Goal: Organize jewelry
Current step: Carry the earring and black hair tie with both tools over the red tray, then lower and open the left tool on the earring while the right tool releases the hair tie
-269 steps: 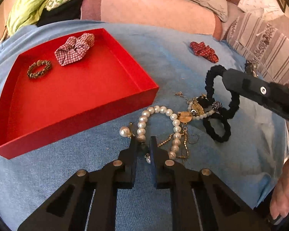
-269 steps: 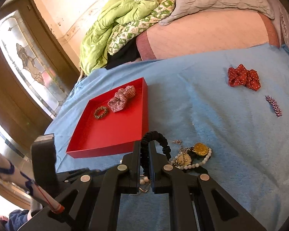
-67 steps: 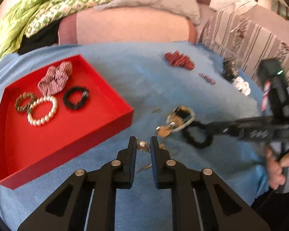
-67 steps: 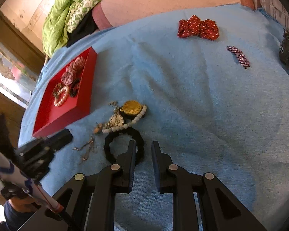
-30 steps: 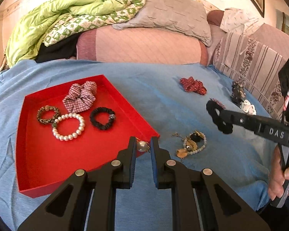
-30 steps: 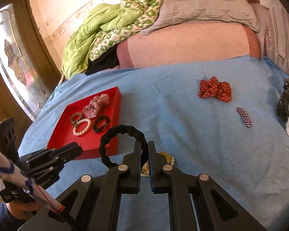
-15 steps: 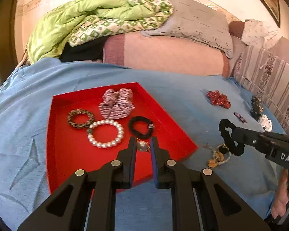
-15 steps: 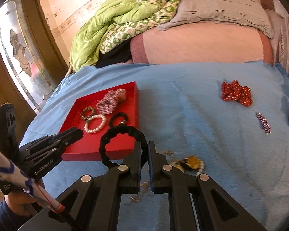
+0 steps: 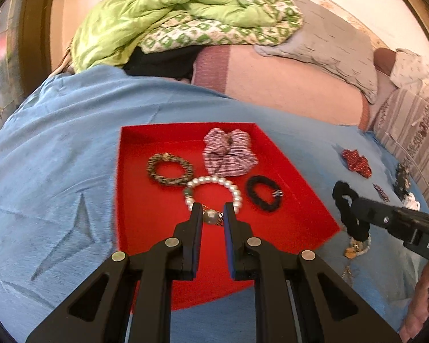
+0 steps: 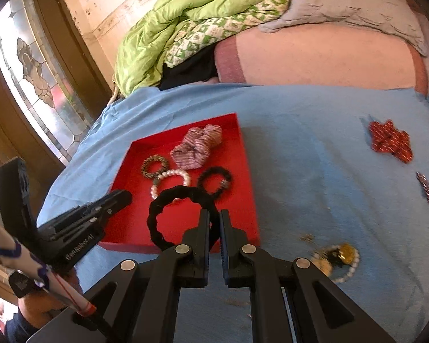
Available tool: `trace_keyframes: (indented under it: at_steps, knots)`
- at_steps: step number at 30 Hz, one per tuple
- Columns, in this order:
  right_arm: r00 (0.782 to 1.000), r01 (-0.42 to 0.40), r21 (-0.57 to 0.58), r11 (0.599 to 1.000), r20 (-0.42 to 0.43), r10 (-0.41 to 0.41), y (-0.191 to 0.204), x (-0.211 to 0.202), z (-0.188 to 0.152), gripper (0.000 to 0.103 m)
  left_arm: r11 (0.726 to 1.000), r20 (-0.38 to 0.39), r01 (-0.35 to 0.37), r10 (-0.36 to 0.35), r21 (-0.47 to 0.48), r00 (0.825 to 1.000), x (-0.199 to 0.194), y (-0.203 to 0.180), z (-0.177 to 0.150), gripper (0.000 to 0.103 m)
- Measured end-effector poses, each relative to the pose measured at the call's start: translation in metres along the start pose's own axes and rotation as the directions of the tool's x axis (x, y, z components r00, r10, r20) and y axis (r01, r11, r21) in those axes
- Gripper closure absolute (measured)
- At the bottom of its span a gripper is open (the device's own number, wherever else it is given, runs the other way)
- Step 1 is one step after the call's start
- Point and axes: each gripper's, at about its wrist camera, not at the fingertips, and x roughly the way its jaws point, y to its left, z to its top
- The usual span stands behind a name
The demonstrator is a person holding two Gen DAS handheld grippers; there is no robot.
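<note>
A red tray (image 9: 134, 217) (image 10: 250, 200) lies on the blue bedspread. It holds a striped scrunchie (image 9: 228, 154), a brown bead bracelet (image 9: 169, 170), a white pearl bracelet (image 9: 214, 190) and a small black hair tie (image 9: 264, 193). My left gripper (image 9: 210, 217) is over the tray, shut on a pearl pendant (image 9: 210, 216) with a thin gold chain. My right gripper (image 10: 213, 223) is shut on a black scrunchie (image 10: 168, 214) (image 9: 347, 208), held above the tray's near right edge.
A tangle of beads and a gold pendant (image 10: 336, 257) lies on the bedspread right of the tray. A red bow (image 10: 390, 140) and a small dark clip (image 10: 424, 187) lie farther right. Pillows and a green quilt (image 9: 171, 17) are at the back.
Both grippers have moved left toward the tray with their loads. The left one now hangs over the tray floor near the pearl bracelet; the right one has come up to the tray's edge.
</note>
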Motion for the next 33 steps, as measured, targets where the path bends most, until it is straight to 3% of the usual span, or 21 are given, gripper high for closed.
trace_keyframes:
  at_steps: [9,33]
  knots:
    - [0.998,0.02,-0.053,0.998,-0.062,-0.023,0.024,0.046,0.001,0.096,0.999,-0.03,-0.033,0.032,-0.035,0.999,0.014,0.015,0.004,0.089]
    - [0.992,0.022,-0.052,0.998,-0.123,-0.028,0.015,0.084,-0.005,0.095,0.995,-0.093,-0.091,0.088,-0.032,0.992,0.038,0.025,0.002,0.089]
